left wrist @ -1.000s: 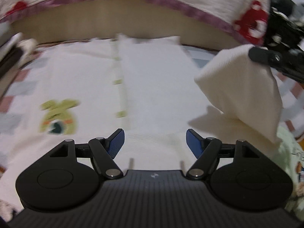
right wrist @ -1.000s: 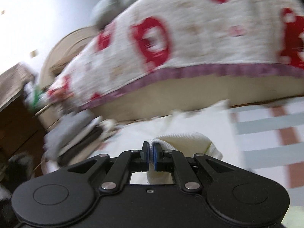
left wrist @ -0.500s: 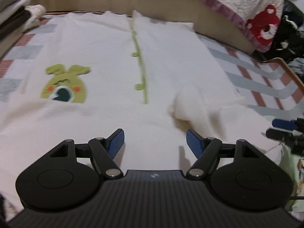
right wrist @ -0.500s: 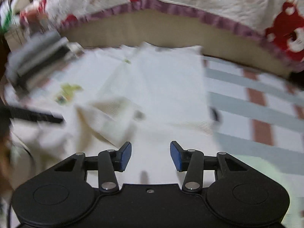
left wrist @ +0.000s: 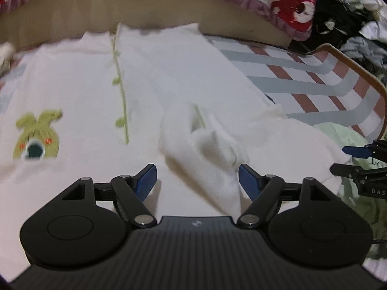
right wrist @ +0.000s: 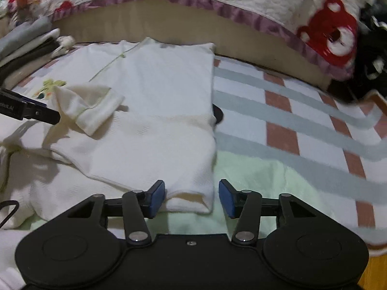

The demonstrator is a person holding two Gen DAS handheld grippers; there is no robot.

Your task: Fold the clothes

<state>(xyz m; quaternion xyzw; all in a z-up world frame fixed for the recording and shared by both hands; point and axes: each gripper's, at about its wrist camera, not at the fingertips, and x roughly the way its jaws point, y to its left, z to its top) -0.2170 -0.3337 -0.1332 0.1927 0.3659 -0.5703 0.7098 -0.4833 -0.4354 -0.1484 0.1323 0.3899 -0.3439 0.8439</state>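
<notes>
The white top (right wrist: 154, 111) lies flat on the striped mat (right wrist: 302, 125), right in front of the bed (right wrist: 193, 21). It has a thin green line down its front and a little green animal picture (left wrist: 36, 137) on the side far from the stripes. The side next to the stripes is already turned in, so the edge there is straight. The sleeve (right wrist: 96, 106) lies bent over the top's front, with its cuff in a loose lump.

The left gripper (left wrist: 197, 181) is wide open and holds nothing. It hangs just over the bunched sleeve. The right gripper (right wrist: 192, 198) is open too, with nothing in it. Its two blue pads sit on each side of the near corner of the top, where the cloth is thick from folding.

The top looks soft, light and floppy. It will bend and sag wherever it is lifted, and it will not keep its shape by itself. It does not look slippery, and it will not break. I think the best place to hold is a thick part, like the folded near corner or the cuff, pinching all the layers at once. A thin single layer may slide out and undo the fold. A pale green cloth (right wrist: 254, 174) lies under the near corner, so it could get pinched too.
</notes>
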